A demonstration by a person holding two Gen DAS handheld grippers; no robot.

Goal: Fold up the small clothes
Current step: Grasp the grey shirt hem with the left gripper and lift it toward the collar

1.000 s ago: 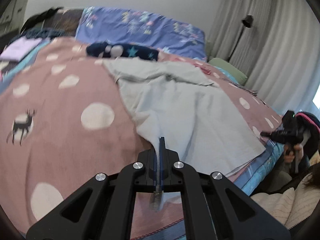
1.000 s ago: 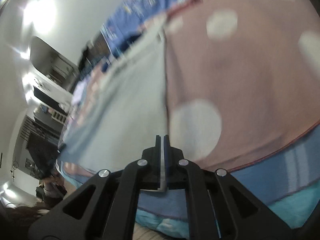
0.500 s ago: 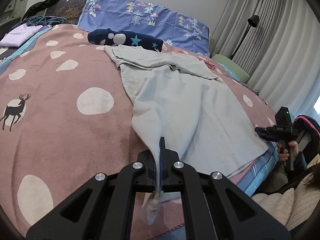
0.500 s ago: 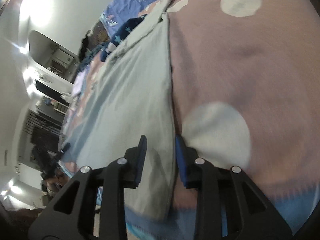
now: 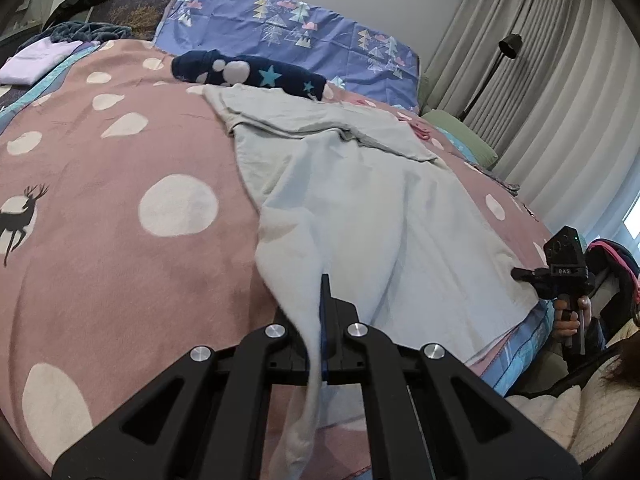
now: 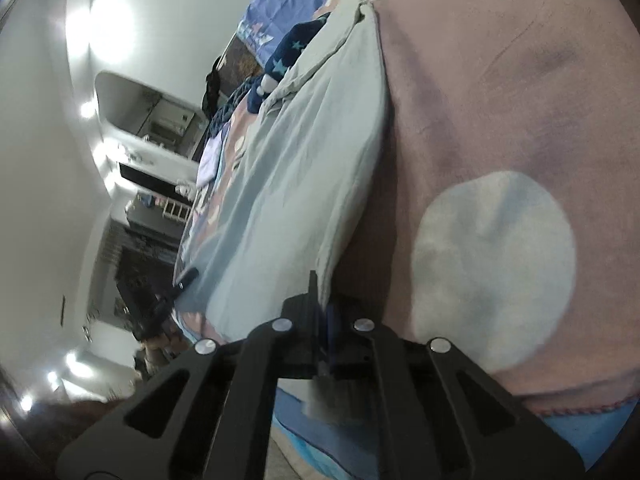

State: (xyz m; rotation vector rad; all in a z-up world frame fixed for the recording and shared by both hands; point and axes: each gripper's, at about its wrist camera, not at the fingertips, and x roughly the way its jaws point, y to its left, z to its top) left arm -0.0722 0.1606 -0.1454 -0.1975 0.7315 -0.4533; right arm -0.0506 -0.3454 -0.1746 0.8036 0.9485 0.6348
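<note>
A pale grey-blue garment (image 5: 360, 208) lies spread on a pink spotted blanket (image 5: 120, 160), its sleeves folded across the far end. My left gripper (image 5: 322, 292) is shut on the near left corner, and cloth hangs down between its fingers. In the left wrist view my right gripper (image 5: 524, 276) sits at the garment's near right corner, held by a hand (image 5: 568, 320). Seen from the right wrist, that gripper (image 6: 320, 292) is shut on the hem corner of the garment (image 6: 304, 168), with a scrap of cloth sticking out behind the pads.
A navy star-print garment (image 5: 248, 72) lies beyond the grey one. A folded lilac cloth (image 5: 36, 60) sits at the far left. A green pillow (image 5: 460, 132), a floor lamp (image 5: 508, 46) and curtains stand at the right. The blanket's edge (image 6: 580, 404) drops off near me.
My right gripper opened around the garment's near hem, then shut on that corner. My left gripper kept its hold on its corner, and more cloth now hangs behind it.
</note>
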